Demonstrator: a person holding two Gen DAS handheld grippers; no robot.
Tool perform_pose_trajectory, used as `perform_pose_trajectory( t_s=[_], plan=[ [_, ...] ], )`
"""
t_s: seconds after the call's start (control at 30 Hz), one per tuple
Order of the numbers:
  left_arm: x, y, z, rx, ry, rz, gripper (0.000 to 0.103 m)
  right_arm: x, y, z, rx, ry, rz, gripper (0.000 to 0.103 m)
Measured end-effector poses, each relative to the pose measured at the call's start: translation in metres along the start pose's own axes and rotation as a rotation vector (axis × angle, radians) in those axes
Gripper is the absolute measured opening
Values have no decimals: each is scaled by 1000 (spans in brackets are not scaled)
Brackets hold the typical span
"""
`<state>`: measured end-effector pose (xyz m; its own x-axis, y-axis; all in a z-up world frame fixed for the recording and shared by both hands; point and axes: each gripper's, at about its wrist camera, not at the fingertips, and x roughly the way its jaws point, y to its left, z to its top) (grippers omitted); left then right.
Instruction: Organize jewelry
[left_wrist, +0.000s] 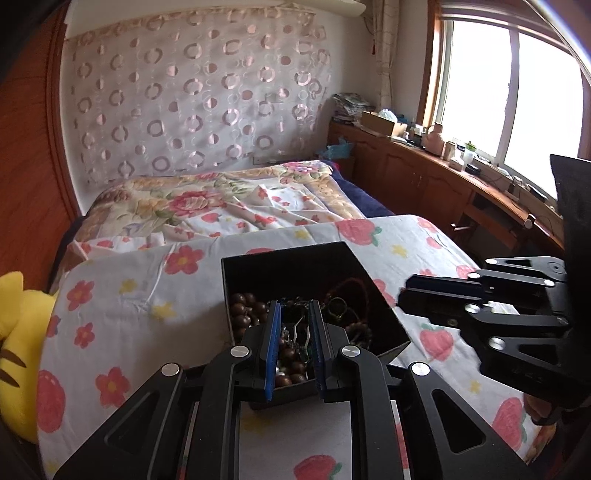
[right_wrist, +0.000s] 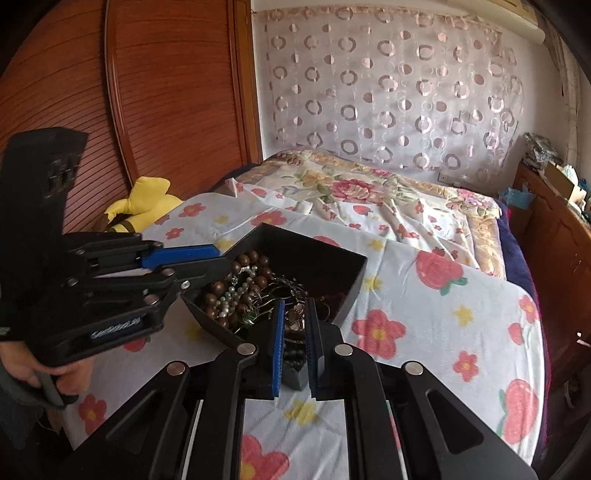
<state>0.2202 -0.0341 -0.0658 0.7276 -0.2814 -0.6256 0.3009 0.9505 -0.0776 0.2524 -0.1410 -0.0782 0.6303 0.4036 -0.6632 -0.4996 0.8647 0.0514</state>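
Note:
A black open box (left_wrist: 280, 266) (right_wrist: 317, 254) stands on the flower-print cloth, full of tangled jewelry. In it lie brown wooden beads (left_wrist: 245, 308) (right_wrist: 253, 258), a pearl string (right_wrist: 231, 295) and a red cord bracelet (left_wrist: 354, 291). My left gripper (left_wrist: 294, 304) (right_wrist: 223, 258) hovers over the box's left near rim. Its blue pads stand a narrow gap apart with nothing pressed between them. My right gripper (right_wrist: 296, 302) (left_wrist: 400, 295) hangs over the box's other near corner, its pads closed to a thin slit with nothing held.
The cloth-covered table (left_wrist: 147, 295) ends in a curved edge at the left and right. Behind it lies a bed (left_wrist: 221, 199) with a floral quilt. A yellow plush toy (left_wrist: 18, 332) sits at the left. A hand (right_wrist: 33, 369) grips the left tool.

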Motion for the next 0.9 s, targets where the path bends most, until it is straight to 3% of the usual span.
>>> perform_pose_trajectory(
  t_s=[0.17,0.37,0.5,0.63,0.7,0.83,0.9],
  plan=[
    [-11,4,-1,-13,-27,6,31,19,-4,6,18,20,2,12],
    [-32,11,-3,-17,-74,35,65,31,-6,6,28,29,-14,14],
    [-48,13,-5,-20,-107,68,80,28,-4,6,24,13,-27,40],
    [-63,14,-7,-31,-138,98,92,14,-3,4,33,-16,-42,43],
    [-72,13,-9,-33,-154,111,95,2,-1,1,40,-36,-55,48],
    [-89,5,-16,-27,-187,157,96,-29,4,-10,60,-98,-81,73],
    [-94,3,-19,-33,-192,169,96,-49,11,-20,71,-133,-99,80]
  ],
)
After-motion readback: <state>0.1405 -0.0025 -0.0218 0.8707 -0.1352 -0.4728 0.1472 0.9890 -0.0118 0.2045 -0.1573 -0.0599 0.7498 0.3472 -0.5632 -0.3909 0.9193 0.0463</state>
